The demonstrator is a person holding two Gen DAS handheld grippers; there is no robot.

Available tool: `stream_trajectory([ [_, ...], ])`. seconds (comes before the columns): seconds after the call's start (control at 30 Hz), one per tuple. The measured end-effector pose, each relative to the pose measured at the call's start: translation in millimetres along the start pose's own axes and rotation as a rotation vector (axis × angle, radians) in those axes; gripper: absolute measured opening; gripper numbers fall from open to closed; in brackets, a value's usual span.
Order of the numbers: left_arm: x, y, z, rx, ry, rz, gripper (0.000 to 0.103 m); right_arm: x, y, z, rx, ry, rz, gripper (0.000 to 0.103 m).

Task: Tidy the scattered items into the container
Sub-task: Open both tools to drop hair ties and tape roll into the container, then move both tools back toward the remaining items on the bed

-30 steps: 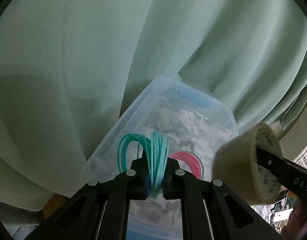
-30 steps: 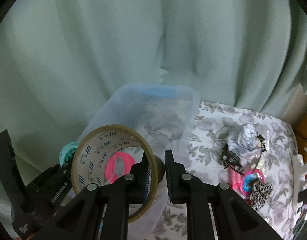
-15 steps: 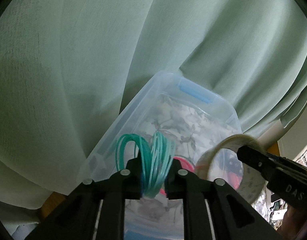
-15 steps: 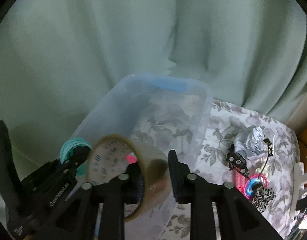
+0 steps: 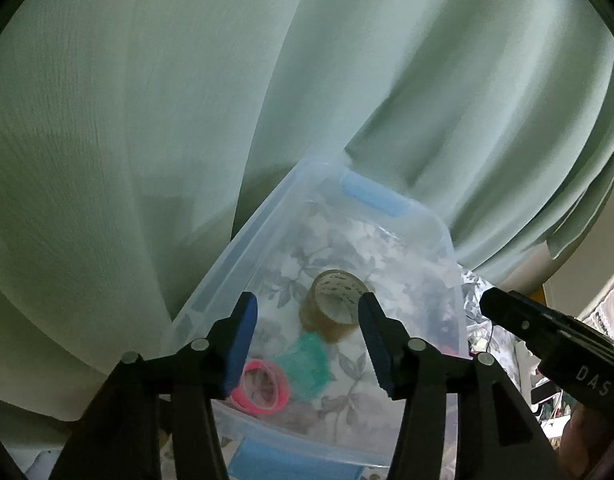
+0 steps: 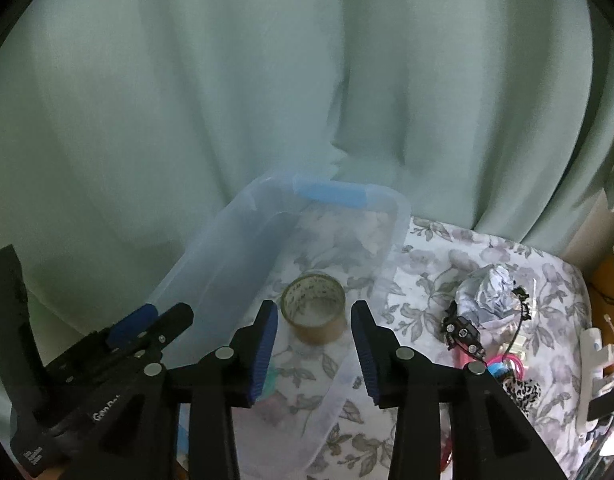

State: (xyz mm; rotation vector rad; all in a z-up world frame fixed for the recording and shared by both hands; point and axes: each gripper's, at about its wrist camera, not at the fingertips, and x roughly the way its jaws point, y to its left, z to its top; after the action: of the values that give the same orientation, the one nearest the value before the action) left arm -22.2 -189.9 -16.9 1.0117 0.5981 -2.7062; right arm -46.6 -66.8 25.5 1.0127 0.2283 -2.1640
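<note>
Inside clear container (image 5: 447,240): tape roll (image 5: 334,307), teal bands (image 5: 305,364) now lying on floor. Left tool (image 5: 307,340), right tool (image 6: 313,344) just opened, both empty. Clutter (image 6: 483,320) beside container remains.

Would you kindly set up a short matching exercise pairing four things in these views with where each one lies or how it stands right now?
Things:
1. tape roll
2. pink bands
3. crumpled foil
4. right tongs

Places or states:
A. on the floral cloth, outside the clear bin
B. open, nothing between the pads
C. near the middle of the bin floor, hole showing from above
D. near corner of the bin, beside the teal bands

Pairs: 1-C, 2-D, 3-A, 4-B
</note>
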Motion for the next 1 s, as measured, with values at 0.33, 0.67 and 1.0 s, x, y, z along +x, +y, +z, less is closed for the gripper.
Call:
stream_trajectory([
  [0.33,-24.1,-20.4,-3.8,0.049,-0.033,-0.019,0.054,-29.7,-17.2,-19.3,0.053,-0.021,-0.008,0.042],
  [0.67,-49.9,-65.7,-10.0,0.128,-0.093,-0.087,0.054,-65.2,-78.9,-42.2,0.212,-0.074,-0.076,0.042],
  [1.0,-48.2,-124.8,-27.4,0.223,-0.06,-0.162,0.054,-112.2,-171.4,-72.7,0.473,-0.157,-0.107,0.042],
])
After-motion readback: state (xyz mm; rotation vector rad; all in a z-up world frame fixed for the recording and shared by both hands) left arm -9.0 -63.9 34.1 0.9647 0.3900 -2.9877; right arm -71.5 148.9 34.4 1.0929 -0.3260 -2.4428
